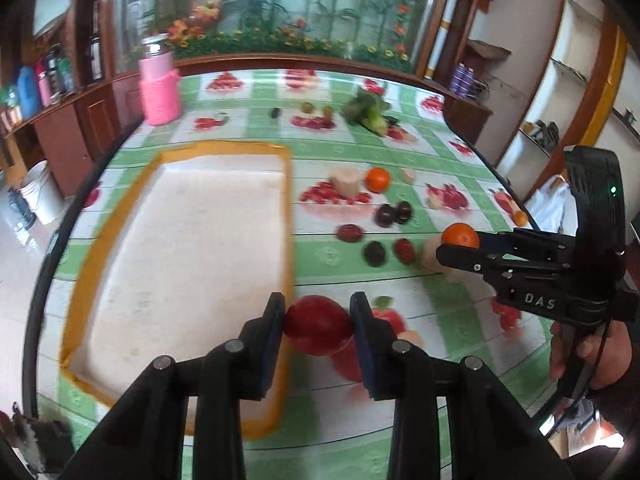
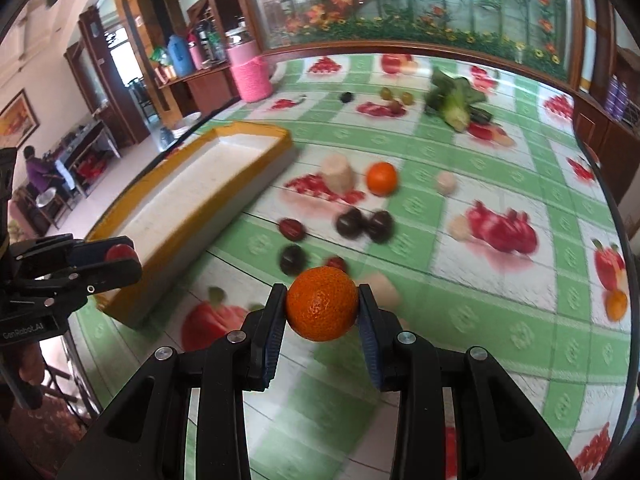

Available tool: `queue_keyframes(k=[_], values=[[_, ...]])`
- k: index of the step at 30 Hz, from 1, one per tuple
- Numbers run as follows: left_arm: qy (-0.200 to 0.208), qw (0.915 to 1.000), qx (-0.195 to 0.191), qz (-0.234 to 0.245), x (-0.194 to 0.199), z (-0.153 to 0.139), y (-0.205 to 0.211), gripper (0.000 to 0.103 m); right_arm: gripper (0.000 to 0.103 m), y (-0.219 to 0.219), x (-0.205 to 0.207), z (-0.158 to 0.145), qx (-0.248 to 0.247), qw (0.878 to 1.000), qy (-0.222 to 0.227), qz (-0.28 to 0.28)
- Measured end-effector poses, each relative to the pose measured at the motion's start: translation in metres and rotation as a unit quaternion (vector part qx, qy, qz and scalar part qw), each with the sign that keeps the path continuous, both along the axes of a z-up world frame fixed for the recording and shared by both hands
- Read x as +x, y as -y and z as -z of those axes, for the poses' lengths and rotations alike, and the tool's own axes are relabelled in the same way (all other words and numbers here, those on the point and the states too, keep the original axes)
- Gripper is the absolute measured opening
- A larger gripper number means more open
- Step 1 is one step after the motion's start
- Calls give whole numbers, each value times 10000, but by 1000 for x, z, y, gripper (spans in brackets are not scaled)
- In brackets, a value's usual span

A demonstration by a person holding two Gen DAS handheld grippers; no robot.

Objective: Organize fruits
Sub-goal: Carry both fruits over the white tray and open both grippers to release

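While the left tool (image 1: 318,322) grips a red apple (image 1: 318,325) between its two pads, closed only as far as the fruit's width, it is held above the worktop (image 1: 400,152) at the near right edge of a white foam tray with an orange rim (image 1: 188,240). The right tool (image 2: 322,308) is clamped the same way on a tangerine (image 2: 322,304), raised over the fruit scattered to the right of the tray. Lying on the green-and-white fruit-print cloth are a second tangerine (image 2: 382,178), several dark plums (image 2: 364,222), red jujubes (image 2: 294,228), pale cut chunks (image 2: 338,174), a few grapes (image 2: 396,98) and a leafy green vegetable (image 2: 456,100). A pink jar (image 1: 160,86) stands at the far left, in front of a glass cabinet painted with flowers (image 1: 280,8).
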State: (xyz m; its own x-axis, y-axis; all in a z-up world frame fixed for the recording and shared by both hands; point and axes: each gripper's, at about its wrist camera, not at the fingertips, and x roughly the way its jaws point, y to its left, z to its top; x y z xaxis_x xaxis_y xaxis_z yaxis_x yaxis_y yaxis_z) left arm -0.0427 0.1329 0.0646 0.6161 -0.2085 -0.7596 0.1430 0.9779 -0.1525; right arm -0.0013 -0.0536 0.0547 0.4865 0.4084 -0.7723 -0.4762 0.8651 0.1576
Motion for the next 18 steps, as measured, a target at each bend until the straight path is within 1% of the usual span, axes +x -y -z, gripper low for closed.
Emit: queue_keyframes(k=[7, 10, 14, 18], values=[[-101, 9971, 108, -741, 3, 14, -64, 36, 34, -79, 24, -10, 122, 9979, -37, -635], [-176, 9948, 130, -998, 8, 23, -87, 36, 34, -114, 36, -7, 130, 9963, -102, -839], [-247, 9923, 137, -1207, 20, 33, -105, 36, 34, -156, 49, 7, -9, 9936, -298, -1094], [-346, 9916, 235, -1221, 27, 43, -112, 36, 34, -185, 53, 28, -312, 9903, -450, -1279]])
